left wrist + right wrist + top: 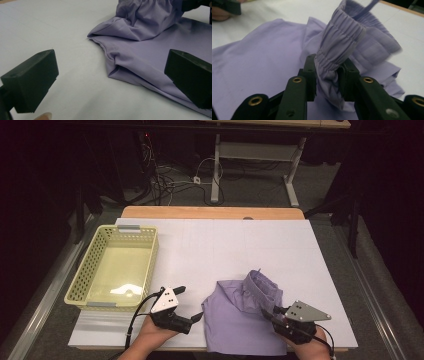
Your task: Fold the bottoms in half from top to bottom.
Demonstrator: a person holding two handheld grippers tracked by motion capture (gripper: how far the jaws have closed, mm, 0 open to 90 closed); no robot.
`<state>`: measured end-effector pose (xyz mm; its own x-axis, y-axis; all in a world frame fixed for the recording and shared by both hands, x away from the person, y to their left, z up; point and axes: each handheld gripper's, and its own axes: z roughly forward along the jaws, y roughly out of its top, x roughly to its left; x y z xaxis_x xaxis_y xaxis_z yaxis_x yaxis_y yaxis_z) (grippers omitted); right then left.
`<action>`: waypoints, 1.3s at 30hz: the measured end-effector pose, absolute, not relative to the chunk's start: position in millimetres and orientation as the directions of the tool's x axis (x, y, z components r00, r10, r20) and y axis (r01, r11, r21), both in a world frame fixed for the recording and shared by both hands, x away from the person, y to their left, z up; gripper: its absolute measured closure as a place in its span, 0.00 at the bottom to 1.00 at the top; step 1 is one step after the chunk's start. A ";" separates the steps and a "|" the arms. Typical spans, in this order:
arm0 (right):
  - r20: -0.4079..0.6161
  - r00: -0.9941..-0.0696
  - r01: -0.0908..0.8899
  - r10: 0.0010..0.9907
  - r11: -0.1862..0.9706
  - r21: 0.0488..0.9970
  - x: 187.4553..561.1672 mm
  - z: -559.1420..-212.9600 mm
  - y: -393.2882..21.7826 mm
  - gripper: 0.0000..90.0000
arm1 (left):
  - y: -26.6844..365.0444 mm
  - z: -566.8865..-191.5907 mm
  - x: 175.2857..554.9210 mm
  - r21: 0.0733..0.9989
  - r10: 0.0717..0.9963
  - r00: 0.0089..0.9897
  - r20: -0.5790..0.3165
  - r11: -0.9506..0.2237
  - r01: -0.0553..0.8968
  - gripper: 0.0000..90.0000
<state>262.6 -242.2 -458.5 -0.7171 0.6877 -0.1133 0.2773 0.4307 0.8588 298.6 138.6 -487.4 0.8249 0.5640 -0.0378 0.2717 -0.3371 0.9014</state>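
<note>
Right gripper view, my right hand-held gripper (328, 76) clamped on the lilac shorts' (262, 72) gathered waistband (339, 42), left hand-held gripper (192, 304) spread apart beside them on the table (225, 240).

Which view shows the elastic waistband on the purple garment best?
The right gripper view: the gathered waistband stands close up between the jaws. The high view shows it small; the left gripper view catches its lower edge at the top.

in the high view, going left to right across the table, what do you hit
yellow basket → left gripper → purple shorts → right gripper, closed on the shorts' waistband, at their right edge
</note>
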 end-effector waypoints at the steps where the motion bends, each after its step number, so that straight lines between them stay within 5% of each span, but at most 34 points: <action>1: -0.110 -0.718 0.281 0.687 0.431 0.857 260.2 -460.2 -242.4 0.78 | 138.7 -487.4 298.6 0.901 0.564 0.825 -0.038 -0.337 0.272 0.00; 12: -0.007 -0.659 0.370 0.752 0.332 0.868 245.9 -462.3 -263.9 0.57 | 138.3 -487.4 298.5 0.901 0.564 0.825 -0.035 -0.339 0.270 0.00; 25: -0.002 -0.621 0.318 0.784 0.254 0.914 275.9 -421.2 -251.3 0.44 | 138.1 -487.5 298.8 0.900 0.567 0.823 -0.038 -0.337 0.274 0.00; 30: 0.023 -0.597 0.396 0.802 0.269 0.878 306.4 -434.8 -245.5 0.45 | 138.0 -487.5 298.6 0.901 0.568 0.822 -0.036 -0.337 0.273 0.00; 39: 0.066 -0.614 0.489 0.787 0.313 0.814 315.0 -463.0 -249.8 0.64 | 138.0 -487.5 298.7 0.900 0.567 0.823 -0.036 -0.339 0.273 0.00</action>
